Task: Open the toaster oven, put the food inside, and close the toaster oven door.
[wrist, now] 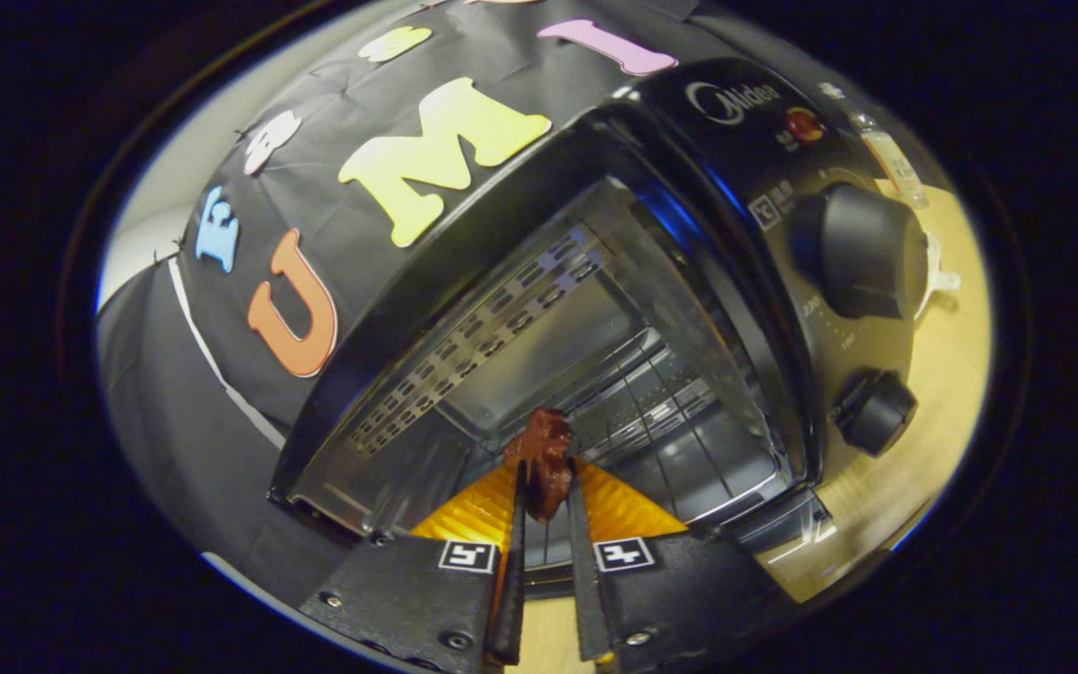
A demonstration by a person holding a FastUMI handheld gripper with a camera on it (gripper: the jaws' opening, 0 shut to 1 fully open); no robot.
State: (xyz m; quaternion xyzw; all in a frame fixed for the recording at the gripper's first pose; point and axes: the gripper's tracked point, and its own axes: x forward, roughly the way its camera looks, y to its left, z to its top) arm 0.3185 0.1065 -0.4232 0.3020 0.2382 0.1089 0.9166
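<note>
1. The tongs point(546, 482) are seen pressed in from both sides on a dark reddish-brown piece of food point(546, 461), which is pinched between the two fingers point(513, 562) near their tips.

2. The food is held at the mouth of the toaster oven point(595, 309), just ahead of the tongs, with its lumpy upper end standing clear above the fingertips.

3. The oven cavity is shown open directly beyond the tongs; the wire rack point(661, 421) is visible inside, beyond the food and to the right of it, and does not appear to be touched by the food.

4. A slotted metal wall point(483, 337) of the cavity is seen beyond the tongs and to their left, with a plain metal back panel point(539, 360) beside it.

5. The control panel point(820, 243) is carried on the oven's front, to the right of the tongs and well apart from them.

6. Two dark knobs are mounted on that panel: a large knob point(866, 251) farther from the tongs and a smaller knob point(876, 412) nearer to them. A small red indicator point(803, 124) is set beyond the large knob.

7. The oven is stood on a light wooden tabletop point(951, 374), which is seen to the right of the tongs, past the control panel, and again between the two fingers close to the camera.

8. The whole scene is shown tilted, the oven leaning across the view.
</note>
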